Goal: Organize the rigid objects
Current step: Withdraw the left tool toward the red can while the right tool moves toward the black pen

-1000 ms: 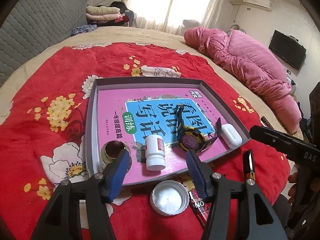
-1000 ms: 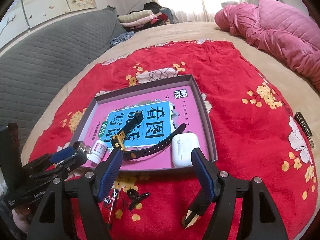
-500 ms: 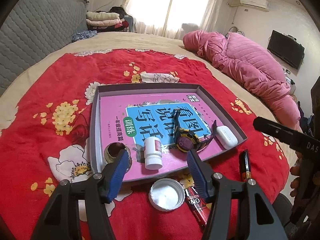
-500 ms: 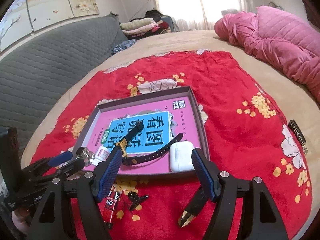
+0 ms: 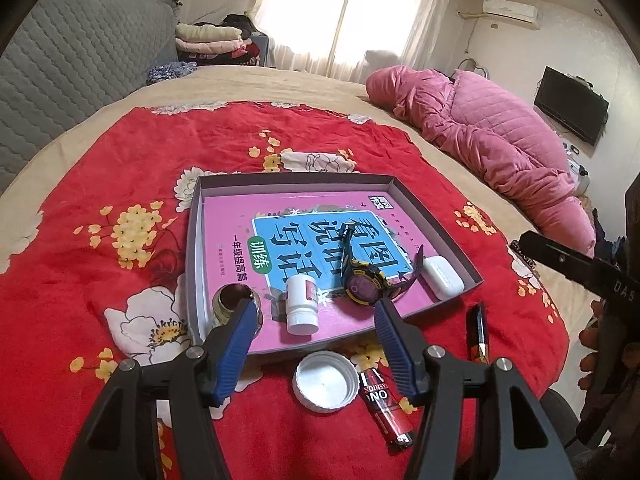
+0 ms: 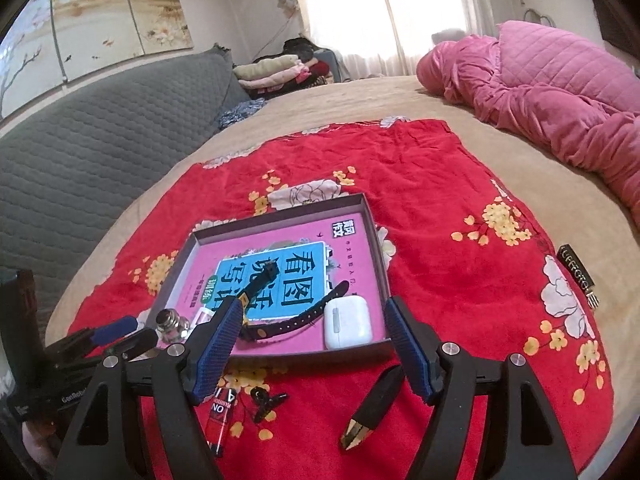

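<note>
Both the left tool [image 5: 314, 340] and the right tool [image 6: 314, 346] gape wide, holding nothing. Watch [image 5: 362, 280], earbud case [image 6: 347, 322] and white bottle [image 5: 302, 304] lie in the tray [image 5: 432, 220]; what seems a lighter [image 5: 384, 406] lies outside on the bed.

We can't see all of the glass jar [image 5: 234, 299]; the left claw's [image 5: 313, 348] left finger [image 5: 236, 350] hides its front. In the right view the small white bottle [image 6: 205, 314] is mostly behind the right claw's [image 6: 316, 348] left finger. The black clip [image 6: 267, 399] betw. the fingers is too small to tell what it is.
</note>
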### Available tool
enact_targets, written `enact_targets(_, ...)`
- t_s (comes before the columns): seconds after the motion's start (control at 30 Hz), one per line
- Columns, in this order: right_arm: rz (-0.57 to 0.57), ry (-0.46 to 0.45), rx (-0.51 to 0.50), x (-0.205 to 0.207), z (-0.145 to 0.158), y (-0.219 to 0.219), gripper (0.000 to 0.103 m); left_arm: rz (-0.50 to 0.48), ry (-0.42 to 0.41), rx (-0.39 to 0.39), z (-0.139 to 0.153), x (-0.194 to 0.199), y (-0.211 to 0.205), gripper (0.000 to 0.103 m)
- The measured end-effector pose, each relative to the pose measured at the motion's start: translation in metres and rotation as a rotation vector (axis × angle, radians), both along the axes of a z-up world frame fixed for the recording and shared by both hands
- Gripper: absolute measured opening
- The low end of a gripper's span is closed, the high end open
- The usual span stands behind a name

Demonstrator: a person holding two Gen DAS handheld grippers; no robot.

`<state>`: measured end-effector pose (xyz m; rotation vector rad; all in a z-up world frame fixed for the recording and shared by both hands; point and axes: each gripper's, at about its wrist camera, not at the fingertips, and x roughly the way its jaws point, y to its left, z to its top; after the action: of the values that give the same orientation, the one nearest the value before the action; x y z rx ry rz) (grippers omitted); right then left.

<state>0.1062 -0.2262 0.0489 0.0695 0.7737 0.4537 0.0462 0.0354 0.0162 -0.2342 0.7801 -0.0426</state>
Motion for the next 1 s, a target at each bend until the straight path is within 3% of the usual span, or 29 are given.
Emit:
enact_targets(0.33, 0.017, 0.006, 0.002, -0.011, -0.002, -0.001, 0.075, -0.029, 0.032, 0.001, 0.002, -0.009, -0.009, 0.061)
enact_targets(1.0, 0.054, 0.067, -0.054, -0.034, -0.036, -0.004, 0.075, -0.088, 0.116, 0.021, -0.013, -0.026, -0.035, 0.061)
